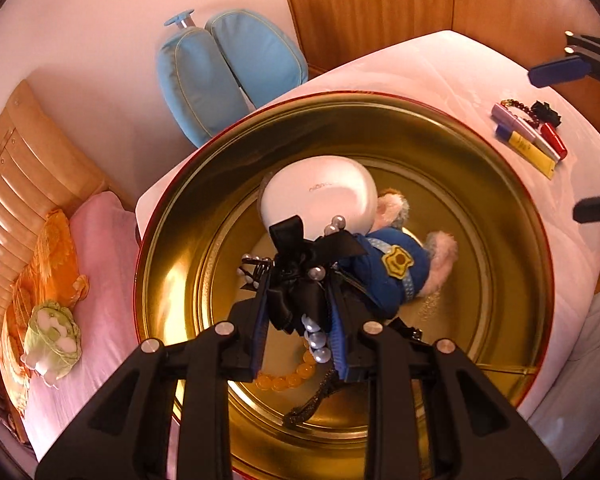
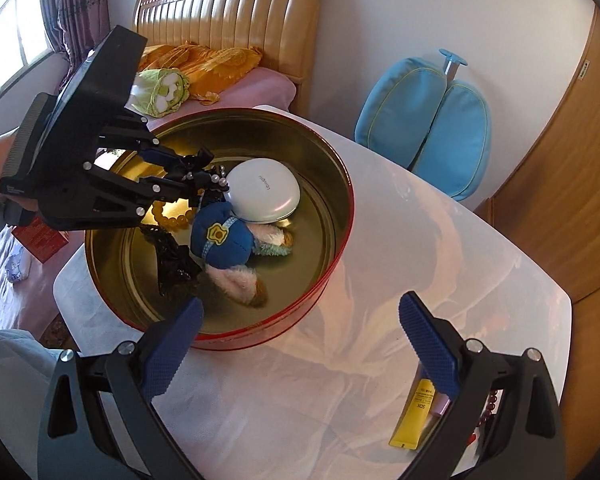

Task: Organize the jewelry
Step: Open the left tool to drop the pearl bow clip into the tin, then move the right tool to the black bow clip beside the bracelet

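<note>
A round red tin [image 2: 300,312] with a gold inside [image 1: 440,152] stands on the white table. My left gripper [image 1: 300,300] is shut on a black bow hair clip with pearls [image 1: 300,280] and holds it over the tin; it also shows in the right wrist view [image 2: 188,184]. In the tin lie a white oval case [image 1: 320,196], a blue plush toy [image 1: 396,268], an amber bead bracelet [image 1: 288,376] and a black lace piece [image 2: 172,260]. My right gripper [image 2: 300,356] is open and empty above the table, in front of the tin.
Cosmetic tubes, a dark bead bracelet and a black hair tie [image 1: 532,128] lie on the table's far side. A yellow tube [image 2: 414,416] lies by my right finger. A blue chair [image 2: 424,136] and a bed [image 2: 240,88] stand beside the table.
</note>
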The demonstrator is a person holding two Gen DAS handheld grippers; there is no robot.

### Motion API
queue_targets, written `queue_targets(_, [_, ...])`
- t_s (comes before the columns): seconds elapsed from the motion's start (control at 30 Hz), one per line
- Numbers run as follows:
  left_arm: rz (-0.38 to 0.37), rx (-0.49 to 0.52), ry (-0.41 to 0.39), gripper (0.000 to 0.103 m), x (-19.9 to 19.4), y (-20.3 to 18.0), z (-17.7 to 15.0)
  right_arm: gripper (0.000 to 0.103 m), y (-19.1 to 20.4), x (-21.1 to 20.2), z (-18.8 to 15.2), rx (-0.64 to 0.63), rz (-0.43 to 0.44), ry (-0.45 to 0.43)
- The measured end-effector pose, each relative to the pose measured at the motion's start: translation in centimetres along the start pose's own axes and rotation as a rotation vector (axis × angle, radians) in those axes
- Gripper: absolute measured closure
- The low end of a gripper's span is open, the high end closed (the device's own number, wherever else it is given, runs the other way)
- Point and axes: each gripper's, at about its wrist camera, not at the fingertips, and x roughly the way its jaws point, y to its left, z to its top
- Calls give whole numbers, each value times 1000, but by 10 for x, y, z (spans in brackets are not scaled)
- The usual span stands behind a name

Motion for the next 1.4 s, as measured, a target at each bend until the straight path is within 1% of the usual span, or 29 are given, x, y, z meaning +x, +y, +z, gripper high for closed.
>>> queue_targets(0.07, [-3, -5, 1, 75, 4, 1, 1, 4, 1, 1, 0, 2, -4, 11])
queue_targets(0.13, [-1, 2, 0, 64, 6, 1, 3, 4, 2, 1, -1, 5, -11, 19])
queue_targets(0.17, [4, 5, -2, 56, 7, 1, 4, 4, 2, 2, -1, 9, -15, 21])
queue_targets(0.23, [9, 11, -3, 54, 6, 1, 4, 4, 0, 2, -2, 20, -18, 23])
queue_targets(0.3, [17, 12, -3, 49, 6, 1, 6, 4, -1, 1, -2, 29, -19, 20])
queue_targets(0.37, [26, 10, 0, 48, 6, 1, 6, 4, -2, 0, -3, 31, -18, 17])
queue_targets(0.5, [43, 0, 2, 40, 3, -1, 6, 4, -2, -2, -6, 35, -12, 13])
queue_targets(0.53, [46, -4, 2, 35, 2, -1, 6, 4, -3, -2, -7, 37, -10, 12])
queue_targets(0.6, [53, -12, -7, 23, -2, -3, 5, 4, -3, -4, -9, 42, -6, 10])
queue_targets(0.7, [71, -21, -43, 16, -11, -9, 2, 4, -3, -6, -13, 50, 10, 14])
queue_targets(0.77, [45, -56, -62, 10, -17, -13, 2, 4, -4, -9, -16, 53, 18, 11])
queue_targets(0.83, [30, -76, -85, 8, -23, -17, 4, 4, -7, -14, -20, 60, 20, 1])
queue_targets(0.93, [19, -66, -167, 7, -39, -30, 12, 4, -13, -23, -29, 79, 11, -17])
queue_targets(1.03, [-17, -87, -231, 7, -54, -43, 29, 4, -25, -33, -42, 120, -3, -35])
queue_targets(1.1, [-77, -100, -234, 7, -59, -53, 44, 4, -34, -42, -53, 148, -19, -45])
queue_targets(1.13, [-89, -98, -231, 7, -60, -60, 52, 4, -39, -45, -60, 163, -26, -48])
queue_targets(1.27, [-74, -52, -231, 7, -62, -99, 81, 4, -65, -65, -94, 233, -64, -49])
queue_targets(1.4, [-123, -25, -228, 7, -63, -143, 105, 4, -94, -85, -133, 312, -103, -38])
